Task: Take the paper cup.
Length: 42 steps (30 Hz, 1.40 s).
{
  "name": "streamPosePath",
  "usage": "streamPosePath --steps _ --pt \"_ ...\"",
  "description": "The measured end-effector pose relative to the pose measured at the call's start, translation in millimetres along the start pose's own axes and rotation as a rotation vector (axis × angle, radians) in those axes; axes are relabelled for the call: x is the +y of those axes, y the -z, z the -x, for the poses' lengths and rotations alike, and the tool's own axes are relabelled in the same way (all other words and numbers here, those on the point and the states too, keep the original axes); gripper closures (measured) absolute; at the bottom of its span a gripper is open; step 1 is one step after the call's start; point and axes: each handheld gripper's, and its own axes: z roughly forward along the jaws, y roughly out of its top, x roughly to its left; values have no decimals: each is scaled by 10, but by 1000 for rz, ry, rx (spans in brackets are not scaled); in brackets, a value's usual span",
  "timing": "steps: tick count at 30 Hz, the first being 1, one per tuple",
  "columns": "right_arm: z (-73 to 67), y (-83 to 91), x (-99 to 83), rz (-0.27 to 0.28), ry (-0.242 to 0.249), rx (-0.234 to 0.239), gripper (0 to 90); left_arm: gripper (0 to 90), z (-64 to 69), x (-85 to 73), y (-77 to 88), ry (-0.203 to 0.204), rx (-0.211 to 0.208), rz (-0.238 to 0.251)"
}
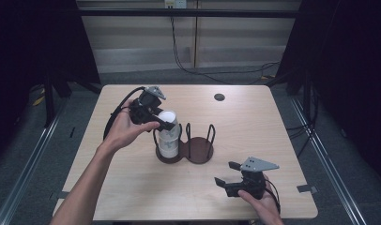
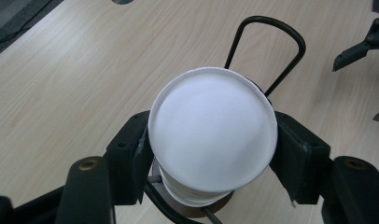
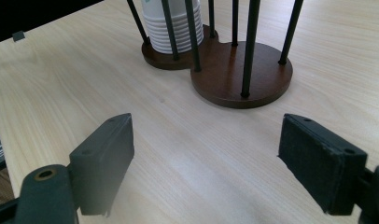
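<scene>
The left gripper (image 1: 163, 123) grips the top cup (image 2: 212, 135) of a stack of upturned white paper cups (image 1: 169, 140), its pads pressed on either side just below the cup's flat base. The stack stands in the left bay of a dark wooden holder (image 1: 198, 152) with two round bays and upright wire loops, near the middle of the table (image 1: 132, 187). The step in hand looks like lifting one cup clear of the stack. To do it well, the pull should go straight up along the stack's axis, with a squeeze light enough not to crush the thin wall, and watched so the cup beneath does not ride up with it or the rim snag a wire loop (image 2: 267, 51). The right gripper (image 1: 228, 176) rests low near the table's front edge, well apart from the holder, jaws wide open and empty. The left gripper view shows the grip itself, both pads (image 2: 297, 156) meeting the cup's sides. The right gripper view shows the nested rims at the stack's foot (image 3: 171, 35) and the bare second bay (image 3: 243, 70) beside it.
</scene>
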Motion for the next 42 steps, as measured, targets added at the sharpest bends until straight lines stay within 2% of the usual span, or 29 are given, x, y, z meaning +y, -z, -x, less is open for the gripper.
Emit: streamPosePath --steps 5,11,15,16,17,23,26,29,30,31,33,35,42 --pt "-2 4 0 2 -1 2 177 357 -15 -9 33 27 1 32" --pt "-2 3 0 2 0 1 177 358 -16 -35 64 43 -1 45" --pt "-6 3 1 4 1 2 177 358 -27 -42 93 26 3 34" --pt "-6 4 1 4 2 3 175 358 -20 -48 101 44 5 51" --pt "-6 4 1 4 2 3 175 358 -29 -52 116 32 2 46" --pt "-8 -4 2 2 1 6 174 358 -15 -58 168 27 9 68" --pt "-13 -6 2 0 4 7 172 358 -10 -61 194 36 7 89" --pt "-13 -4 0 -1 2 7 171 358 1 -70 222 47 -6 134" --pt "-12 -4 0 0 2 6 171 358 0 -76 239 52 15 145" --pt "-12 -4 0 0 2 6 171 358 4 -82 238 68 17 166" --pt "-11 -1 0 0 4 6 171 359 -11 -101 243 83 -2 184" --pt "-10 -1 0 1 3 5 171 359 -16 -126 250 96 1 203" --pt "-9 -6 0 1 2 4 171 359 -26 -200 291 99 -35 265"
